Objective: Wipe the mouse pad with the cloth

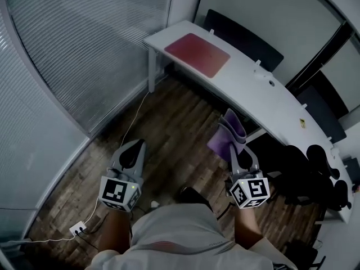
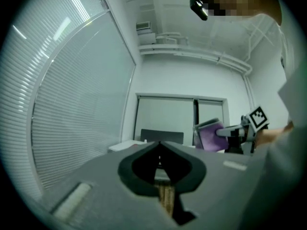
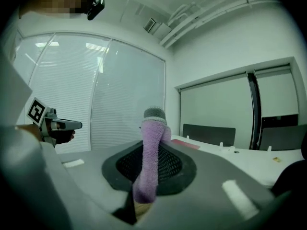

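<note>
The right gripper (image 1: 238, 149), lower right of centre, is clamping the fuzzy purple cloth (image 1: 225, 136) upright. The left gripper (image 1: 134, 145), lower left, is hovering with jaws pressed together, empty. The flat red rectangular mouse pad (image 1: 198, 54) is lying upper centre on the long white desk (image 1: 264, 100).

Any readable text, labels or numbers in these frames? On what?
No readable words or numbers anywhere.
Black-and-white square-marker cube on the left gripper, and the same on the right gripper: patterns only, no text.
Small yellow sticker on the long white desk: too small to read.
</note>
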Tool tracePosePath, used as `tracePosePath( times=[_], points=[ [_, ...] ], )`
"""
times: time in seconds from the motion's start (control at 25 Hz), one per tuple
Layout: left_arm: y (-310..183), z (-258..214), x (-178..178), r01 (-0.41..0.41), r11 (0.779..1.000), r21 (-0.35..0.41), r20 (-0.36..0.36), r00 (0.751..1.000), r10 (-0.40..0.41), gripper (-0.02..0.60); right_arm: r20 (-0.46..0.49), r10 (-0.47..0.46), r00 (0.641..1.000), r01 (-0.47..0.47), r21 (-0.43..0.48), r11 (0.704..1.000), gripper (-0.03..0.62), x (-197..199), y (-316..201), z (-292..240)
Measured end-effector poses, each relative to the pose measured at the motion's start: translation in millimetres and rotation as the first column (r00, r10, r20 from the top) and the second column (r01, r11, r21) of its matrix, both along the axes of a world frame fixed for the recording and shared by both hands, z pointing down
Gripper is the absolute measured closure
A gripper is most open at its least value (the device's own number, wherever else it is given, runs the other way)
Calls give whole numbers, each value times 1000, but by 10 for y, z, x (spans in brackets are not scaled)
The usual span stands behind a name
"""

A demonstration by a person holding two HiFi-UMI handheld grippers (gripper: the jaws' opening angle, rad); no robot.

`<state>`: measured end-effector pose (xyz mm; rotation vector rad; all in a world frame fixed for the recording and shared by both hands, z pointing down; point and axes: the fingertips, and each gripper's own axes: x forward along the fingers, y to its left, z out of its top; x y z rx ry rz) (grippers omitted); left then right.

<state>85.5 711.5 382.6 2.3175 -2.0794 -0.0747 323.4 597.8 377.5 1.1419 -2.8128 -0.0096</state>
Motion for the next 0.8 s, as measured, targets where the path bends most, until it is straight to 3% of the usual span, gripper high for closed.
tracePosePath(
  times=[0.16,0.4,0.8],
  points=[
    [-146,96,-37,-12,1000,-22,-11,1000,12,578,0,28,1000,-28,-41,999,543,0,-236,77],
    [-468,128,-382,37,998,-40,-18,999,-38,578,-11,-50,999,49,-44,998,543,-488,-627,157],
    [-1724,-54,-488,91,994,-62,33,995,-89,578,46,-95,994,98,-60,993,543,-650,-2043,77]
  ],
)
